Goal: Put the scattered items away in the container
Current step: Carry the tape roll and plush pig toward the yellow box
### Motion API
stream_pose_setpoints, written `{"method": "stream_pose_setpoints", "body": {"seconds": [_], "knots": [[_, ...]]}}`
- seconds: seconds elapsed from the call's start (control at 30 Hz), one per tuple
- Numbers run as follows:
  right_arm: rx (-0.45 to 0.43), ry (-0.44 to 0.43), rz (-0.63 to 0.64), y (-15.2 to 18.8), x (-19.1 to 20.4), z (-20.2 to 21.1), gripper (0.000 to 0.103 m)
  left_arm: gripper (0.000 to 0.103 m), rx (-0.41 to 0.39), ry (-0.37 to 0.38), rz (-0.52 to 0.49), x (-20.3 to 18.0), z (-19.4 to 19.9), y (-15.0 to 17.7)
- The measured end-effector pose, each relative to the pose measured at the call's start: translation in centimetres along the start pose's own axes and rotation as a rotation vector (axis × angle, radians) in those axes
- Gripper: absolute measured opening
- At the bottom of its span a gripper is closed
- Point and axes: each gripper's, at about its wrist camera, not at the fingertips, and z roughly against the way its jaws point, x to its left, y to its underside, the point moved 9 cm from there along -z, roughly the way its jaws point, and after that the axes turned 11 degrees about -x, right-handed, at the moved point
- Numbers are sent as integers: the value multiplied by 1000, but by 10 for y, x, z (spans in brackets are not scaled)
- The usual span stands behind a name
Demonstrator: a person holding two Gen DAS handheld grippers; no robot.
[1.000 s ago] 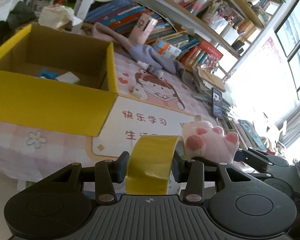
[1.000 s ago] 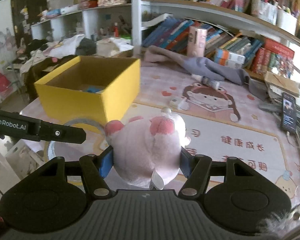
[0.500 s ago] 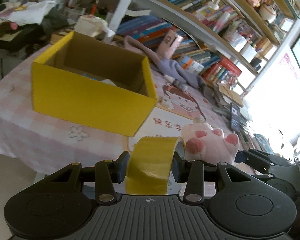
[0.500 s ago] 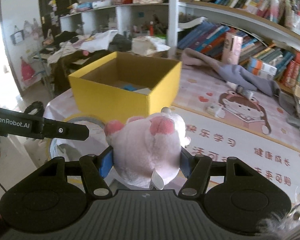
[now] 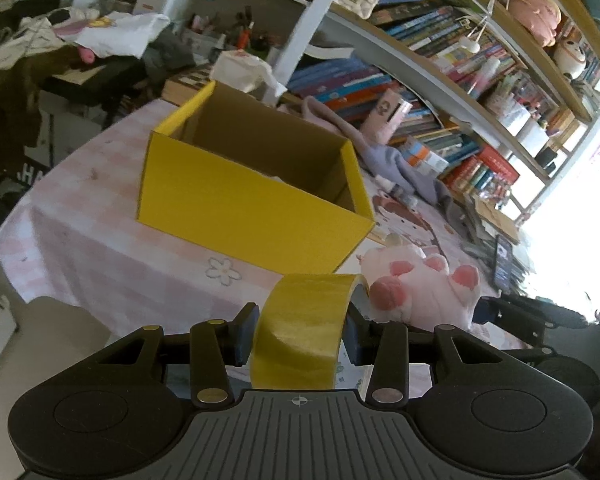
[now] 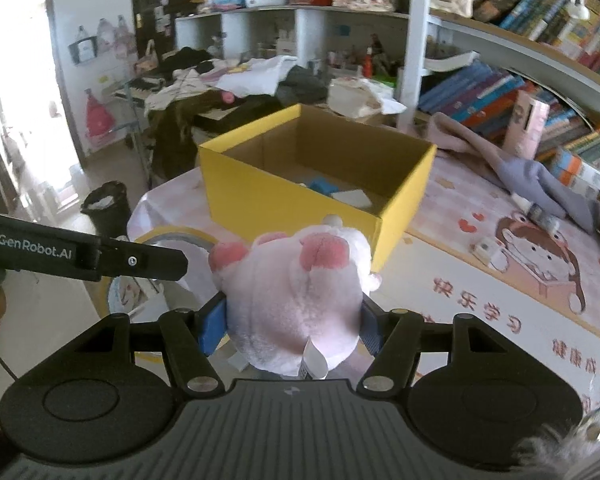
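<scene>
Yellow box (image 5: 252,208) looks farther now; claws still grip tape (image 5: 300,336) and plush (image 6: 296,296).

The box (image 6: 260,196) was matt yellow card with a raw brown inside, the tape (image 5: 300,336) glossy plastic, the toy (image 6: 296,300) soft pink plush, the grippers' (image 5: 298,334) housings ribbed matt black plastic.

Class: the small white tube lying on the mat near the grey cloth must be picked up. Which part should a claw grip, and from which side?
Grip the white tube across its narrow middle, coming down from above. It lies flat with its long axis along the mat, and the grey cloth crowds its far end, so the free sides offer the pads room.
</scene>
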Motion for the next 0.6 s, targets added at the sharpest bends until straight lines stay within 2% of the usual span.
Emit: {"method": "stream_pose_setpoints", "body": {"seconds": [0.23,0.6], "knots": [[-28,-40,43,-12,7,-13,62,42,-34,-35,-4,7,-1,-10],[-166,-86,68,-57,-9,-32,62,42,-141,-56,-67,2,-16,-60]]}}
